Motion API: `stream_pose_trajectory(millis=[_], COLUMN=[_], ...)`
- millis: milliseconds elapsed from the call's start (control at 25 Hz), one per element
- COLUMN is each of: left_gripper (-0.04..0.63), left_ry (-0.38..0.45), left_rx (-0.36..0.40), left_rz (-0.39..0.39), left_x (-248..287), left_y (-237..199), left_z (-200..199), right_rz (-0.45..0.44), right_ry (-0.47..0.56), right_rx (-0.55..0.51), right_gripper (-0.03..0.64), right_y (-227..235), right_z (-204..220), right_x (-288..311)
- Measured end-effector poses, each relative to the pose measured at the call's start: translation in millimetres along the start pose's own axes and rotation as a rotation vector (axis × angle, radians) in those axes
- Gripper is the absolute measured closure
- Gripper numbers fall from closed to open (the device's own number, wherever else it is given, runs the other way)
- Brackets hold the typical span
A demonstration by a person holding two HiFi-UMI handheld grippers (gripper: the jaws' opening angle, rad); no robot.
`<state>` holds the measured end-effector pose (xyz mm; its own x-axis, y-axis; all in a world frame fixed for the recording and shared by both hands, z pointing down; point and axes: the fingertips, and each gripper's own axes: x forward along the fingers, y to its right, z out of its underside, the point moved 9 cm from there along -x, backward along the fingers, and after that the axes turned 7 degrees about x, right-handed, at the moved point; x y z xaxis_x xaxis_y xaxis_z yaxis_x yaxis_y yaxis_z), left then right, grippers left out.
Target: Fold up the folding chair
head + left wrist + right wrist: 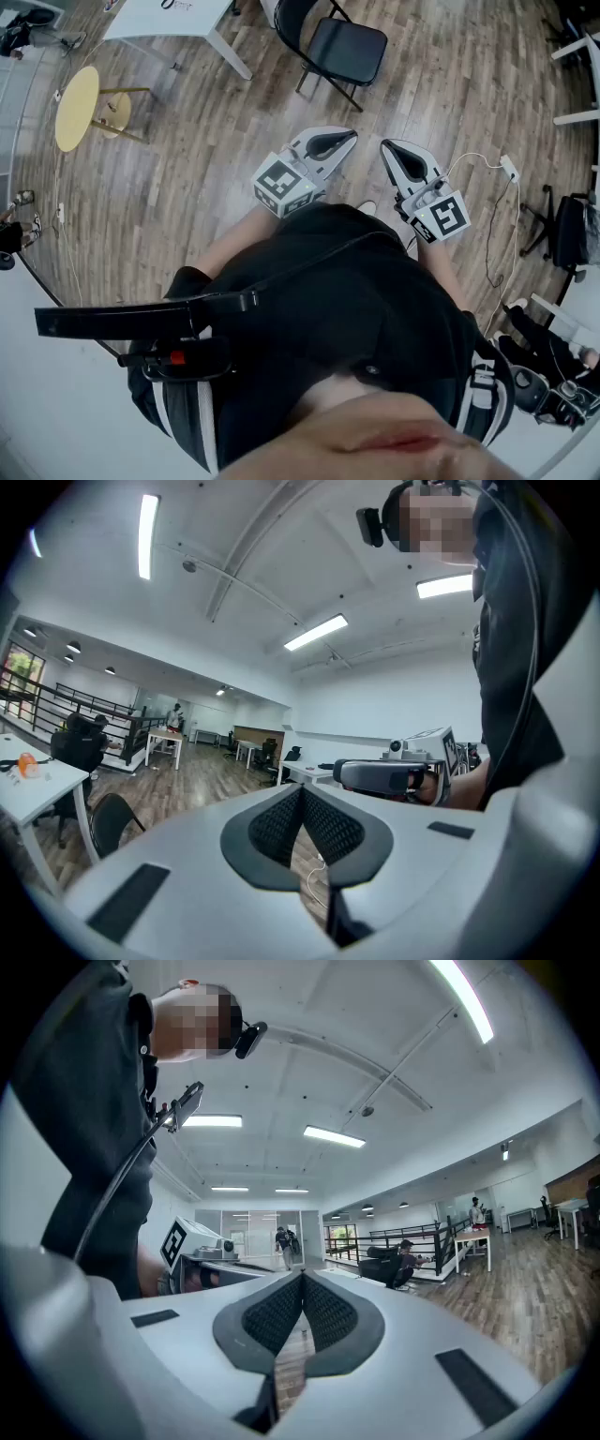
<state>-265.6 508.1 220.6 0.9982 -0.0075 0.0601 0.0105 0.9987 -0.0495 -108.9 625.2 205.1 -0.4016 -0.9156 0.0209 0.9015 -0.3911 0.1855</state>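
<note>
A black folding chair [339,49] stands unfolded on the wooden floor ahead of me, beyond both grippers. Part of its back and seat shows at the left of the left gripper view as the chair [111,819]. My left gripper [349,137] is shut with nothing between its pads, held level in front of my body. My right gripper [386,146] is beside it, also shut and empty. Each gripper sees the other: the right gripper [349,773] in the left gripper view, and the left gripper [211,1265] in the right gripper view. Both are well short of the chair.
A white table [173,21] stands left of the chair, and a round yellow side table [77,106] further left. A white cable and power strip [507,169] lie on the floor at right. Office chairs [562,230] and gear sit at the right edge.
</note>
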Motion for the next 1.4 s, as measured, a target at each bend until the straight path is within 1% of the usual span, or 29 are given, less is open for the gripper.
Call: stream_pose_trajectory(millis=[240,480,640,800,960,1200,1320,1400], left_gripper=[0.591,0.591,0.591,0.591,0.591,0.591,0.591,0.591], left_ry=[-0.014,-0.008,0.005,0.003,-0.015,-0.038,-0.038,-0.041], left_rx=[-0.003,0.004,0.001,0.015,0.014,0.0,-0.004,-0.016], left_rz=[0.012,-0.021,-0.05,-0.079,-0.105,-0.155,-0.167,-0.178], left_x=[-5.9,-5.7,0.7,10.9,31.4,62.5,72.6,74.2], left_y=[-1.2,5.5,19.1,32.1,42.9,53.5,45.0,29.1], left_z=[5.0,4.2,5.6,7.8,10.5,11.2,9.9,14.0], right_rz=[0.005,-0.005,-0.078,-0.14,-0.143,-0.126,-0.121,-0.133], right_ry=[0.006,0.03,0.055,0.055,0.048,0.041,0.042,0.034], right_rx=[0.012,0.029,0.059,0.033,0.039,0.08,0.081,0.103], right_gripper=[0.607,0.607,0.607,0.607,0.607,0.607,0.606,0.607], right_y=[-7.5,-3.5,3.2,10.1,28.9,64.9,81.9,93.8], right_z=[3.8,7.4,8.0,11.5,15.3,22.2,22.3,26.4], right_x=[5.4,-4.3,-21.5,-34.6,-47.5,-60.4,-52.9,-37.6])
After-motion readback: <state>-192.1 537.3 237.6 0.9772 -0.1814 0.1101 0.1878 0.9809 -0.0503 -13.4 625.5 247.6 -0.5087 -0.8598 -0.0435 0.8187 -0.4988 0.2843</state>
